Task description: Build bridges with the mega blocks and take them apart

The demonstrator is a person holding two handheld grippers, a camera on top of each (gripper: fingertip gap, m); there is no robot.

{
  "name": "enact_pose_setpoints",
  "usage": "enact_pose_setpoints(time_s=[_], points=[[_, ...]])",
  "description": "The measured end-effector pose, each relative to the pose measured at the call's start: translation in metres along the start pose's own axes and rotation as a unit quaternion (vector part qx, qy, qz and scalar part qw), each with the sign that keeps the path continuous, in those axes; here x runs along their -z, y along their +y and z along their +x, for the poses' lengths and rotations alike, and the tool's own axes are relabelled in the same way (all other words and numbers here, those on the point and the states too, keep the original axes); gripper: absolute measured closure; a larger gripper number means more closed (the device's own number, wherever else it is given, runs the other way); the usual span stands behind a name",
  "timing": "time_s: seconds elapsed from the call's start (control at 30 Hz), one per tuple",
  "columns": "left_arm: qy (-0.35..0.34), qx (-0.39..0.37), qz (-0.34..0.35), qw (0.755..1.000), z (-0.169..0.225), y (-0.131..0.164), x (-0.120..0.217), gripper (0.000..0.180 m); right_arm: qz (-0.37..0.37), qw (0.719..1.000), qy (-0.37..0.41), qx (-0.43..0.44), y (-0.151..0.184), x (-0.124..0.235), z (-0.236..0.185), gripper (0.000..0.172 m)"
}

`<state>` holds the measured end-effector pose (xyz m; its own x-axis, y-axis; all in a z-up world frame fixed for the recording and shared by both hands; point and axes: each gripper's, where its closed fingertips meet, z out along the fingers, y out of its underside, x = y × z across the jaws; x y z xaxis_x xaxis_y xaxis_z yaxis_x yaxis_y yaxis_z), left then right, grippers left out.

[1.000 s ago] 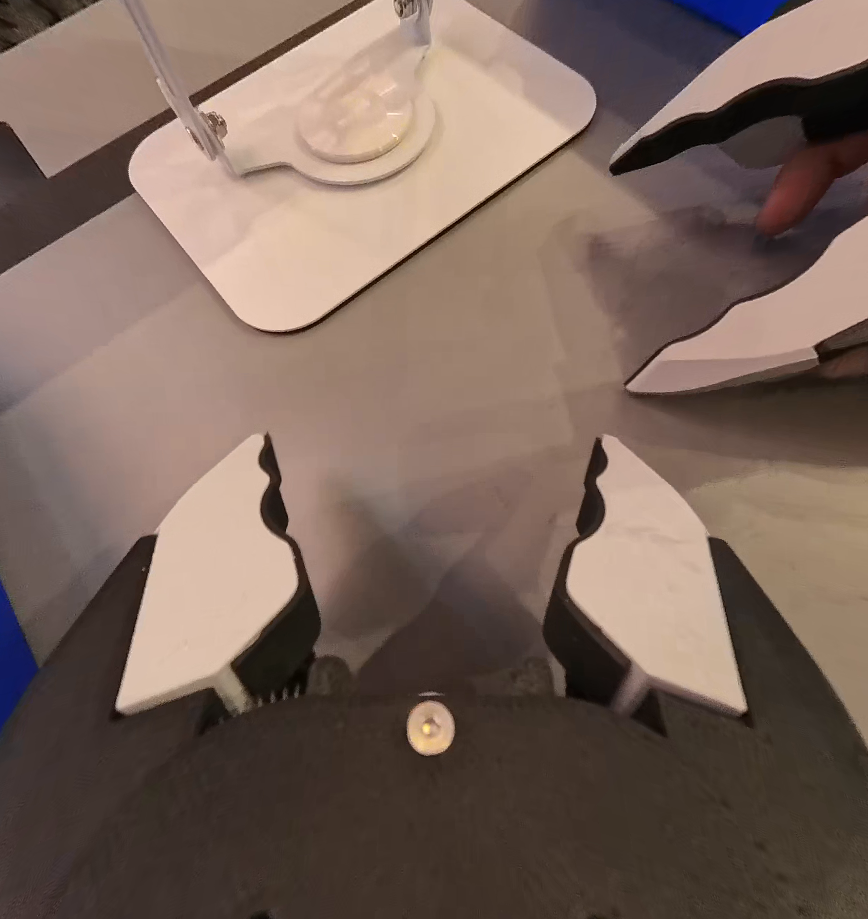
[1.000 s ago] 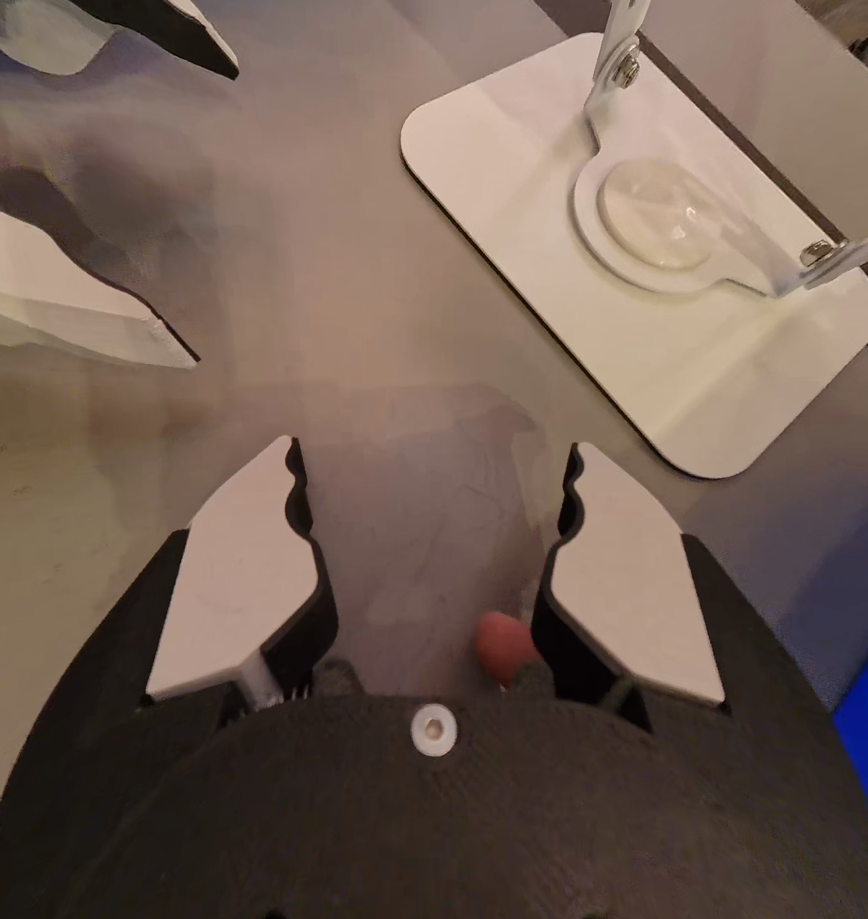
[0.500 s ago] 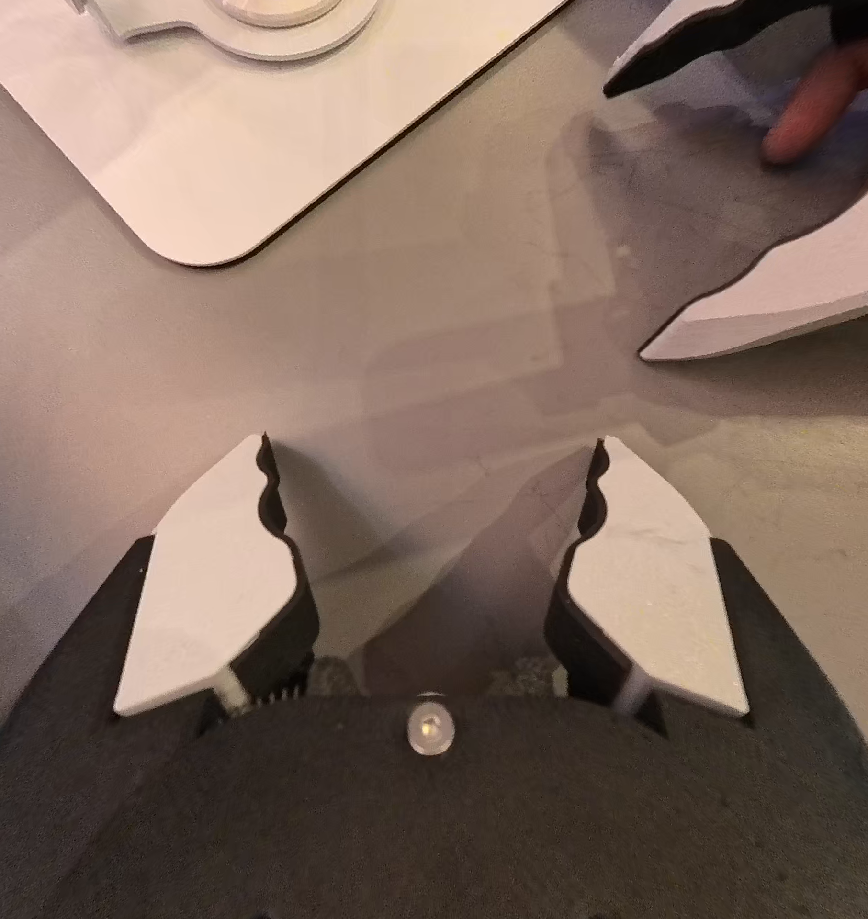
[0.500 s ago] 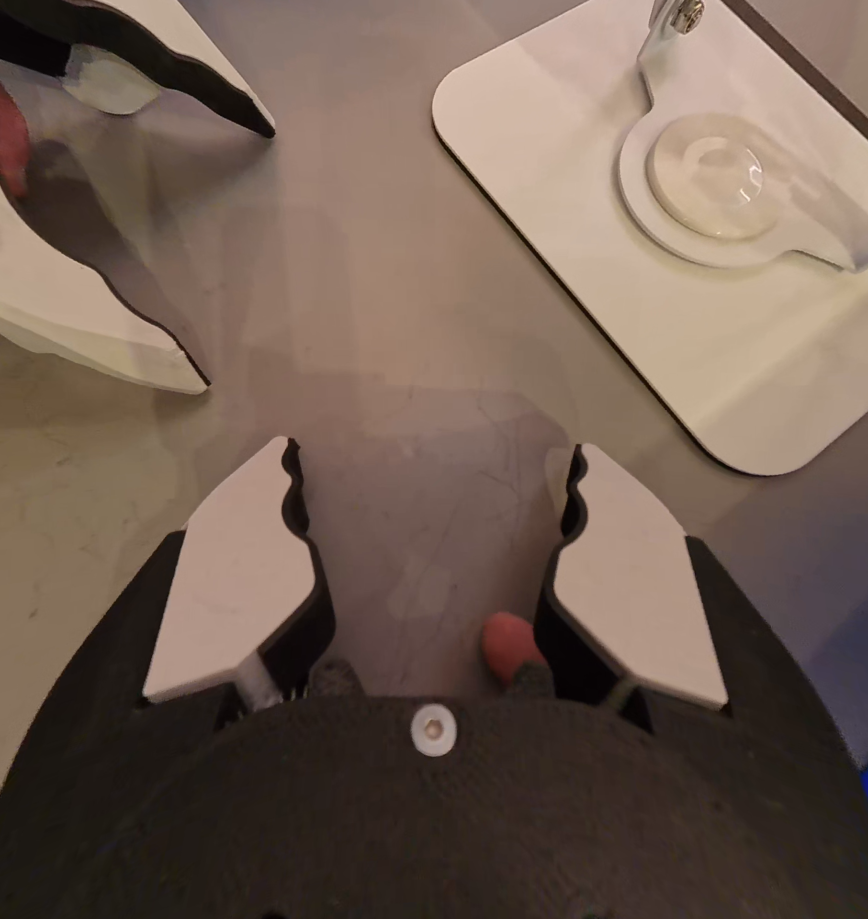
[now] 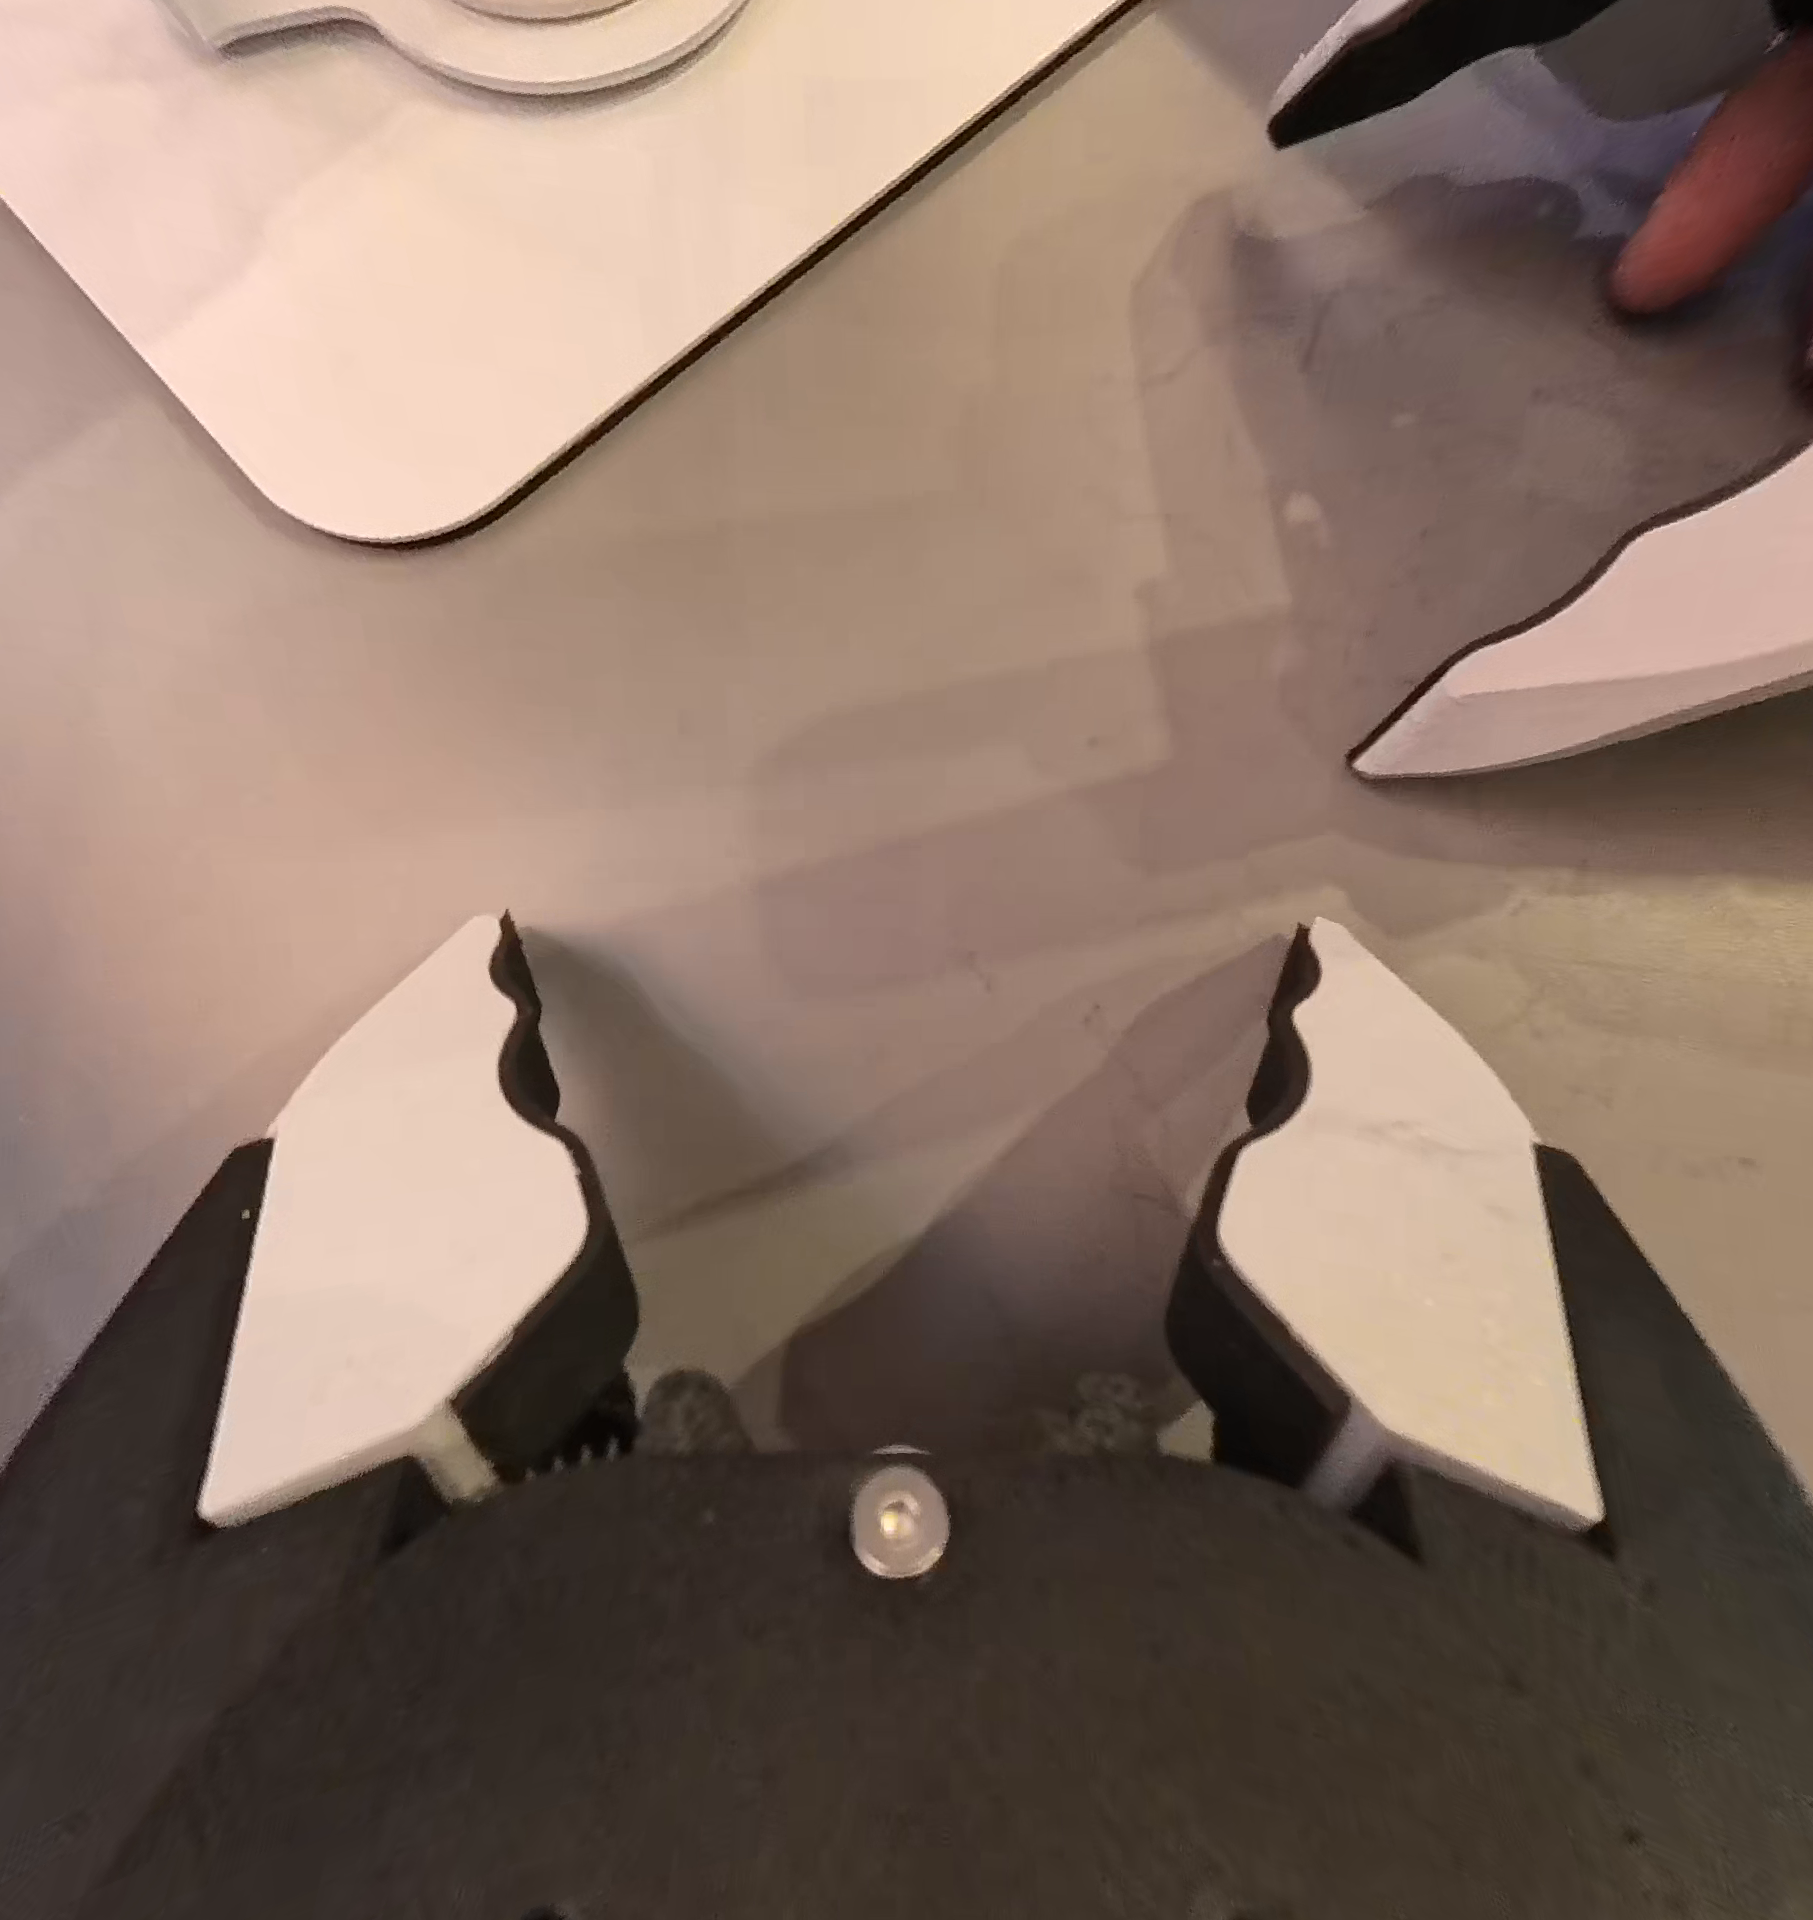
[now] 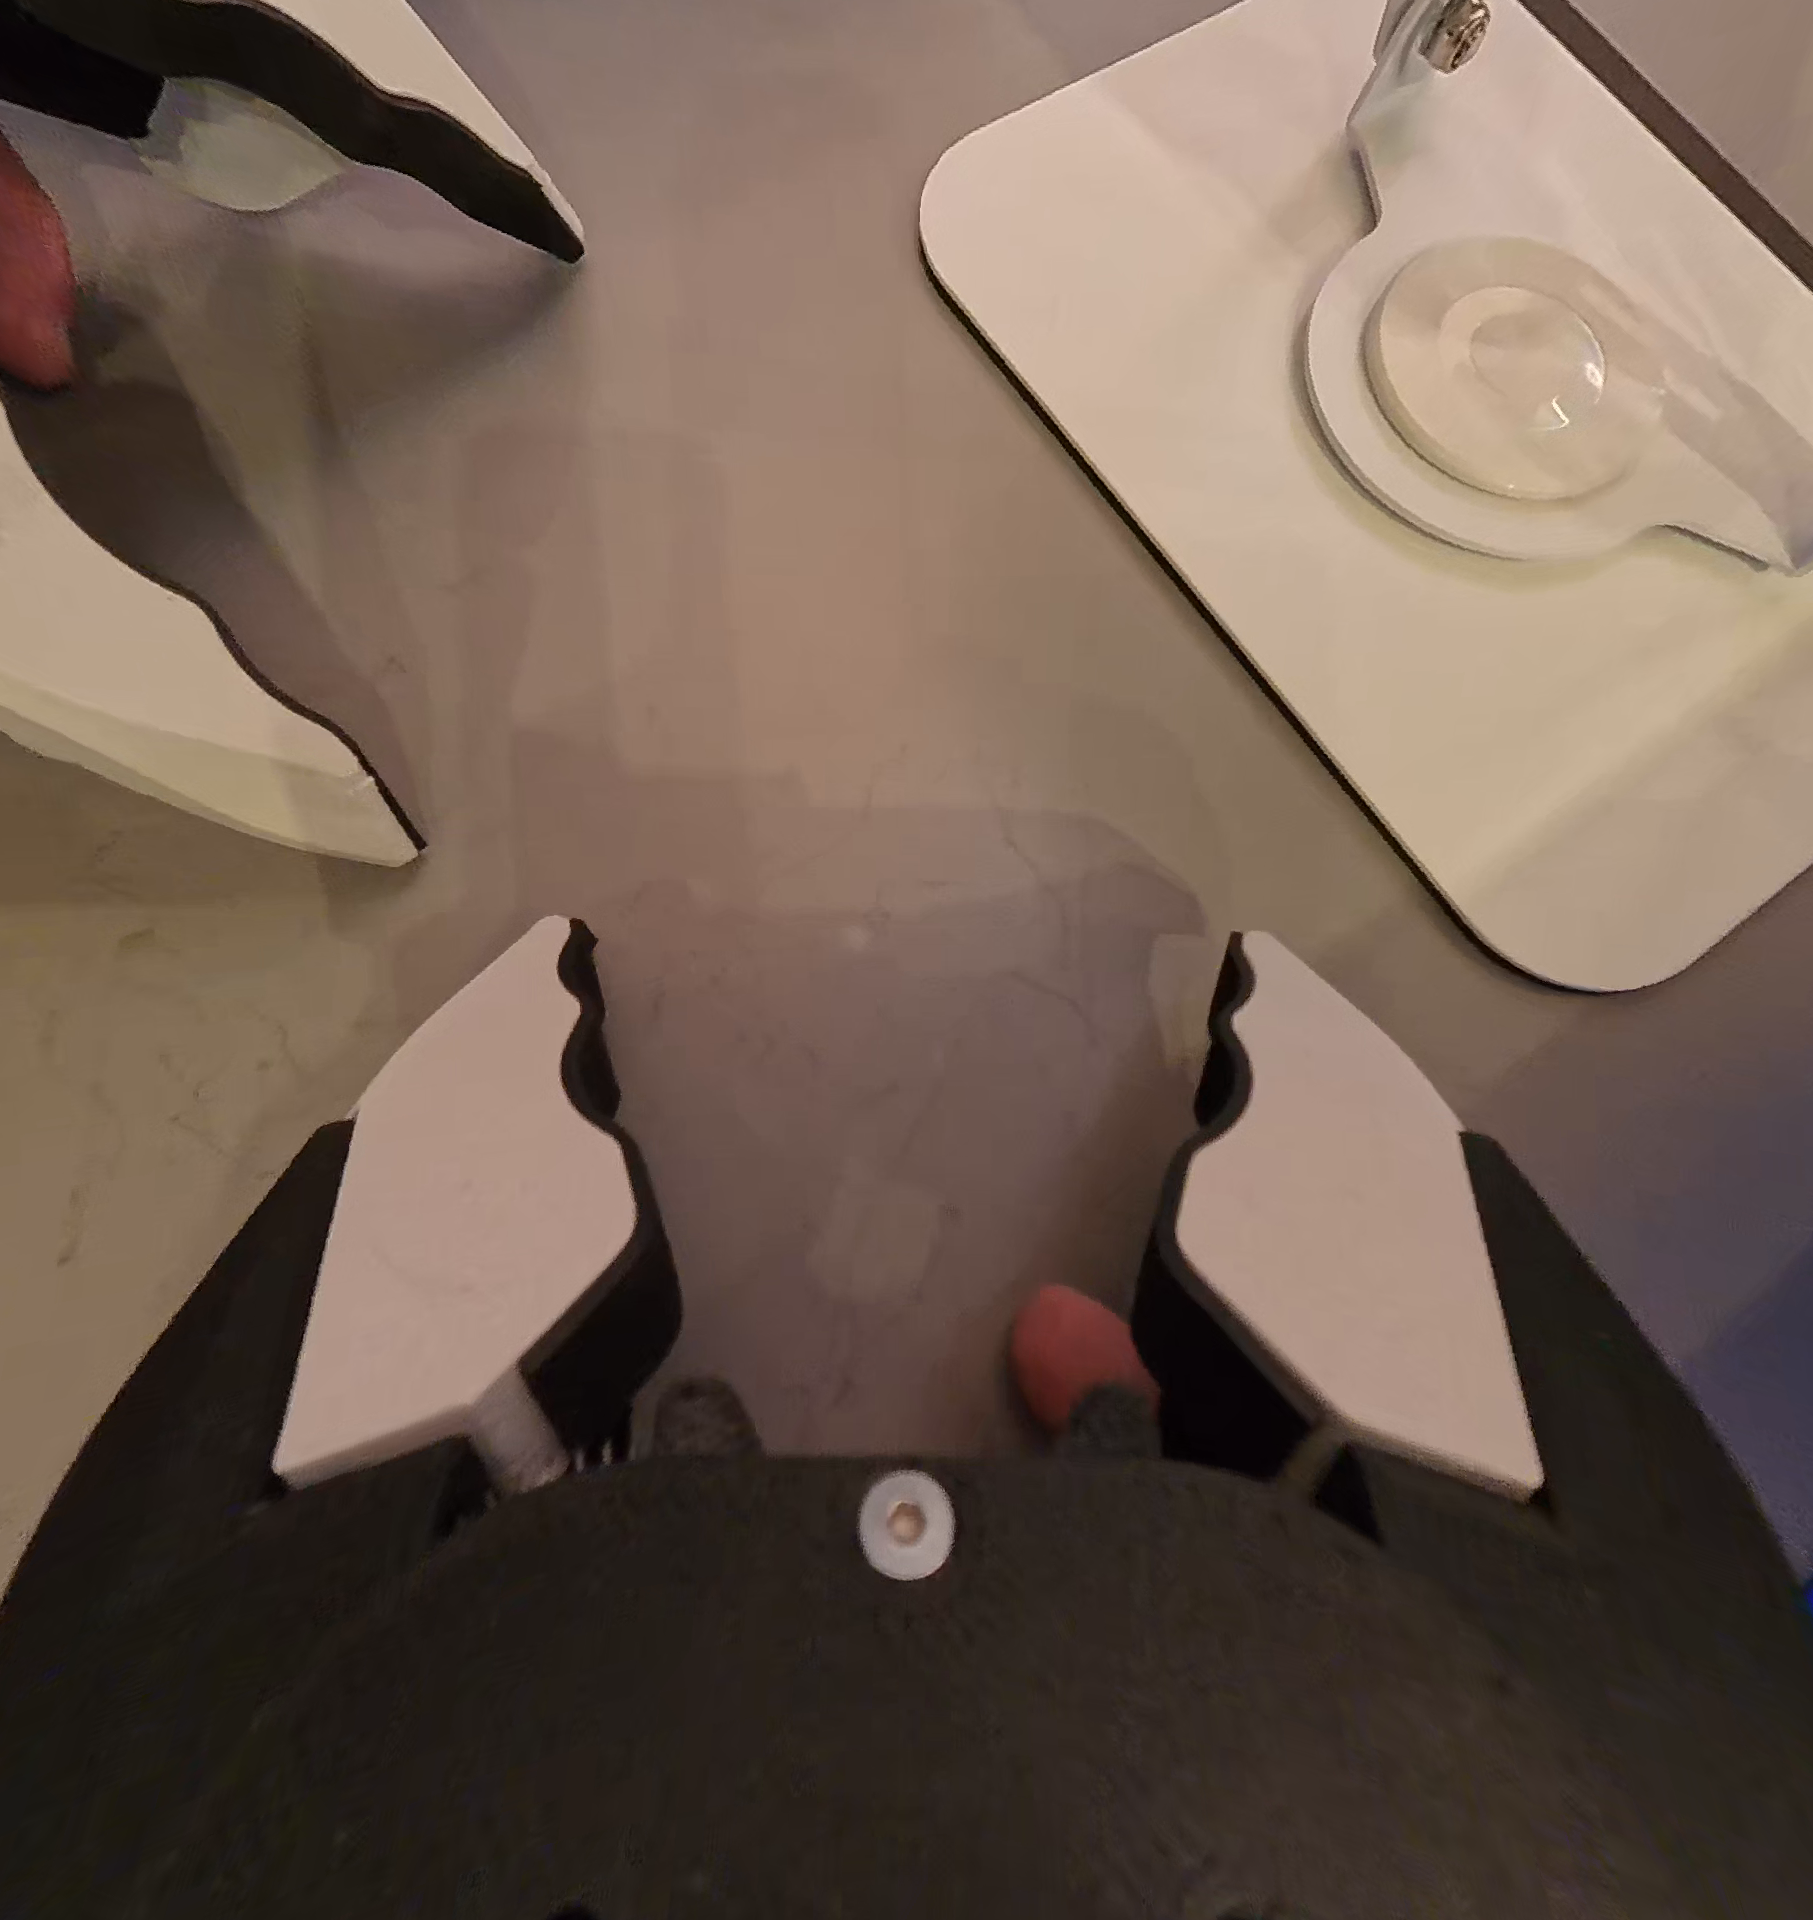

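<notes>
— Left wrist view: what do the left gripper [image 5: 902, 925] jaws hold?
— Nothing; spread over bare bench [image 5: 881, 675].
— Right gripper [image 6: 907, 935]?
— Also spread, bare. White stand base [image 6: 1504, 520] lies ahead-right. No blocks visible.

No readable text, label, brand, number or sign appears in either wrist view. The grey table [image 5: 881, 675] and the white base plate [image 6: 1504, 623] at the upper right of the right wrist view carry no writing.
</notes>
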<state>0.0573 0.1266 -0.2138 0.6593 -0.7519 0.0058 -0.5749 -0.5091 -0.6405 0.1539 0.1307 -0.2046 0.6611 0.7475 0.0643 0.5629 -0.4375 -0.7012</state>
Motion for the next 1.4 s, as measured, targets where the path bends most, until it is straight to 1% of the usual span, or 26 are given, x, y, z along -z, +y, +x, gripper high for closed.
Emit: enact_pose_setpoints(time_s=[0.1,0.17,0.3,0.7,0.87,0.93,1.03,1.07,1.13,1.23,1.3,1.4], points=[[0.000,-0.001,0.000,1.000,0.000,0.000,0.000,0.051,-0.003,1.000,-0.014,0.001,0.001,0.000,-0.003,0.058],[0.000,-0.001,0.001,1.000,0.000,0.000,0.000,0.051,-0.009,1.000,-0.025,0.000,0.003,-0.001,-0.006,0.050],[0.002,-0.003,0.002,1.000,0.001,0.000,0.001,0.053,-0.020,0.999,-0.042,0.001,0.007,-0.002,-0.010,0.043],[0.002,-0.004,0.002,1.000,0.001,0.001,0.001,0.053,-0.021,0.999,-0.043,0.002,0.007,-0.002,-0.010,0.042],[-0.001,0.000,0.005,1.000,0.000,0.002,0.003,0.058,-0.017,0.999,-0.041,0.001,0.004,-0.003,-0.008,0.049],[-0.021,0.007,0.009,1.000,-0.006,0.002,0.005,0.057,-0.015,0.999,-0.046,0.006,0.003,-0.003,-0.010,0.052],[-0.073,-0.008,0.028,0.997,-0.018,-0.001,0.011,0.052,-0.014,0.999,-0.043,0.002,0.000,-0.005,-0.008,0.053],[-0.091,-0.010,0.033,0.995,-0.023,-0.002,0.012,0.049,-0.013,0.999,-0.038,0.002,0.000,-0.006,-0.007,0.050],[-0.116,-0.008,0.045,0.992,-0.032,-0.005,0.016,0.045,0.010,1.000,0.003,0.001,-0.007,-0.003,0.005,0.038],[-0.142,0.002,0.064,0.988,-0.042,-0.009,0.021,0.042,0.063,0.997,0.048,0.004,-0.022,0.005,0.015,0.031],[-0.162,-0.002,0.068,0.984,-0.049,-0.009,0.024,0.040,0.072,0.995,0.072,0.011,-0.025,0.006,0.019,0.024],[-0.173,-0.007,0.066,0.983,-0.053,-0.009,0.024,0.038,0.083,0.991,0.096,0.027,-0.029,0.009,0.022,0.024]])
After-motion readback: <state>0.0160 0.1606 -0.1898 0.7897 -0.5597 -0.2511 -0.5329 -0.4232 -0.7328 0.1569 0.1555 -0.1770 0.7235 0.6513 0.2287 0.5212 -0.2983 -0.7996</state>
